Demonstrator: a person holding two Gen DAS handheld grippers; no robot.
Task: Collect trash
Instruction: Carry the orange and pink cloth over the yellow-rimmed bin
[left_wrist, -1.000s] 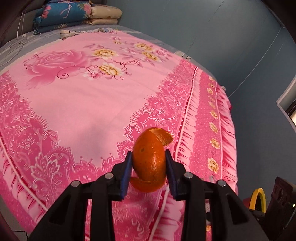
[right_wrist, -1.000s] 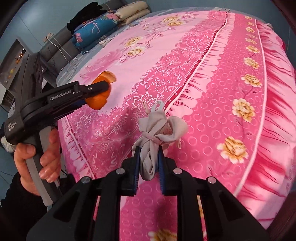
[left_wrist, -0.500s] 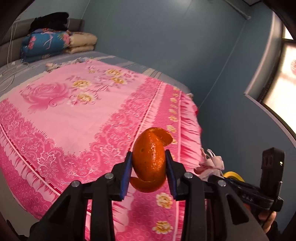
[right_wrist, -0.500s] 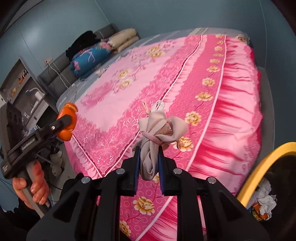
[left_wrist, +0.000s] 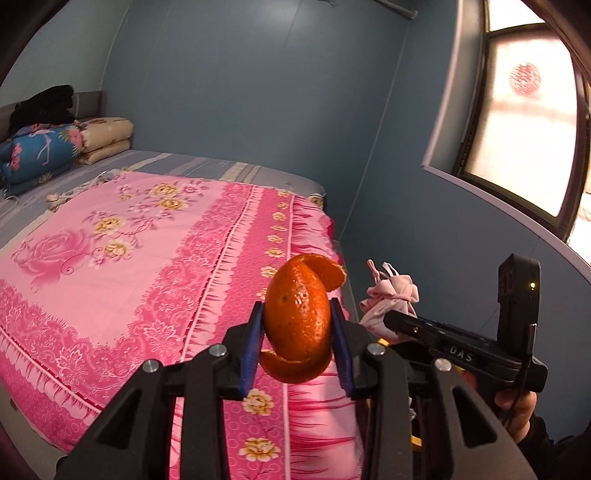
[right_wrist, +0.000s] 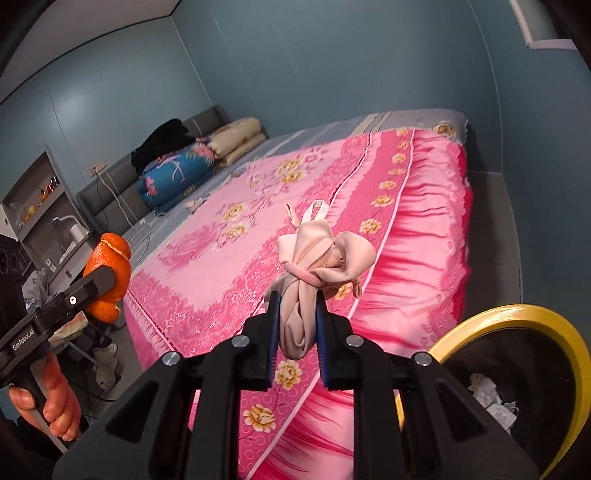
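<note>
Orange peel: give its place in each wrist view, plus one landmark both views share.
Left wrist view: orange peel at lower centre, pinched in the left claw.
Right wrist view: orange peel at the left edge, mid-height.
Shared landmark: the blue floral quilt at the bed's head.

I take the bed (right_wrist: 236, 254) as my landmark. Folded quilts (right_wrist: 207, 158) sit stacked on it at the headboard end. The bin (right_wrist: 517, 325) stands on the floor off its foot corner, scraps inside. Shelving (right_wrist: 40, 199) stands beside the headboard end, and a window (left_wrist: 524, 110) is in the wall beyond the foot.
</note>
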